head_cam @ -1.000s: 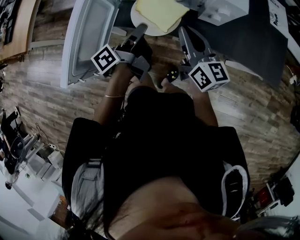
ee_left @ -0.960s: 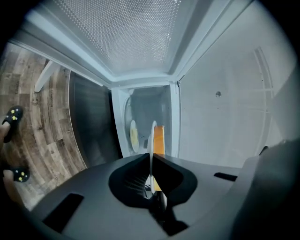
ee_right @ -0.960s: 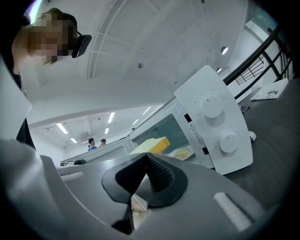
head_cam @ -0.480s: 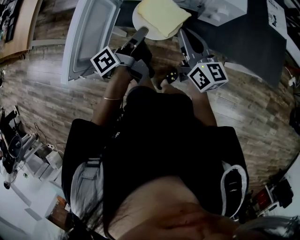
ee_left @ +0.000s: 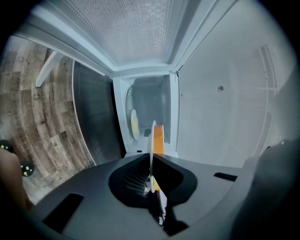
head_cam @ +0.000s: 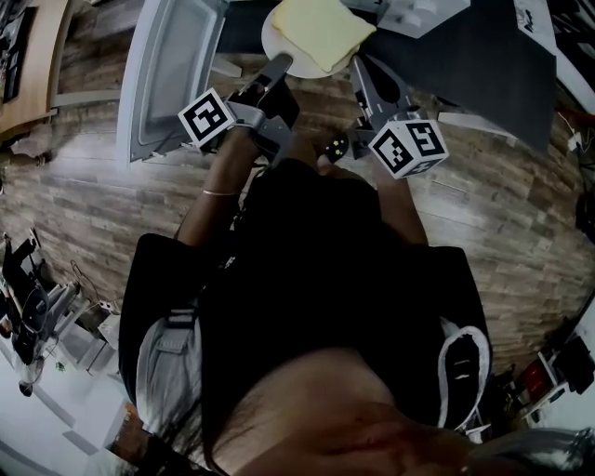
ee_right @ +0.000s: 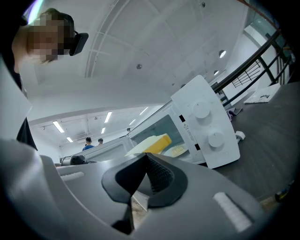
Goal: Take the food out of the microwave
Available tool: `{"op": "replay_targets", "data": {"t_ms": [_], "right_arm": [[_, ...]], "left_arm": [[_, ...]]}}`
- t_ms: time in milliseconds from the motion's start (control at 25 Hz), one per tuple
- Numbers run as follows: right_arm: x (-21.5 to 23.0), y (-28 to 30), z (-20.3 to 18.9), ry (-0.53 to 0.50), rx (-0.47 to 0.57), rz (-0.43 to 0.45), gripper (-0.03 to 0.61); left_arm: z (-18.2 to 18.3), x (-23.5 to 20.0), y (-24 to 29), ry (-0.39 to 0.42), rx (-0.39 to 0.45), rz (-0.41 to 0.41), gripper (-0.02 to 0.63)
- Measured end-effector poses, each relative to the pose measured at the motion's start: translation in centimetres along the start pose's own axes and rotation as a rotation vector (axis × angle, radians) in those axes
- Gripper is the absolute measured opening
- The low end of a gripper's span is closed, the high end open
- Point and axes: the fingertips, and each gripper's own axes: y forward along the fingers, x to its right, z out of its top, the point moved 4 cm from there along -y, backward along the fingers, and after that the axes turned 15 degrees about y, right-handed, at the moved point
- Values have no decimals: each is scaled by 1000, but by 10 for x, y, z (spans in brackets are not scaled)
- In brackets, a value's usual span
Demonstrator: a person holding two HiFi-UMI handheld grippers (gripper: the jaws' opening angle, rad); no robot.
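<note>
A white plate (head_cam: pixel 275 35) carries a pale yellow slab of food (head_cam: pixel 318 26) at the top of the head view, in front of the white microwave (head_cam: pixel 424 13). My left gripper (head_cam: pixel 281 65) is shut on the plate's near-left rim. In the left gripper view the plate (ee_left: pixel 152 140) stands edge-on between the jaws of that gripper (ee_left: pixel 151 161), with the food (ee_left: pixel 159 137) beside it. My right gripper (head_cam: pixel 357 63) is shut on the plate's right rim. The right gripper view shows the food (ee_right: pixel 155 142) just beyond that gripper (ee_right: pixel 146 157).
The microwave door (head_cam: pixel 173 72) hangs open at the left, and the cavity (ee_left: pixel 149 111) with its turntable lies straight ahead. The microwave's two-knob panel (ee_right: pixel 207 125) is at the right, on a dark table (head_cam: pixel 497 70). Wood-plank floor (head_cam: pixel 84 195) lies below. People stand far off (ee_right: pixel 89 142).
The left gripper and the plate have shifted slightly in front of the microwave. Both grippers keep their hold on the plate.
</note>
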Motion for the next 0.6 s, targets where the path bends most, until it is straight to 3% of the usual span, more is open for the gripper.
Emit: {"op": "replay_targets", "data": {"t_ms": [600], "right_arm": [[-12,-19,-9,6,42,-61,0]], "left_arm": [[-7,4,-11,28,-62,-19,12]]}}
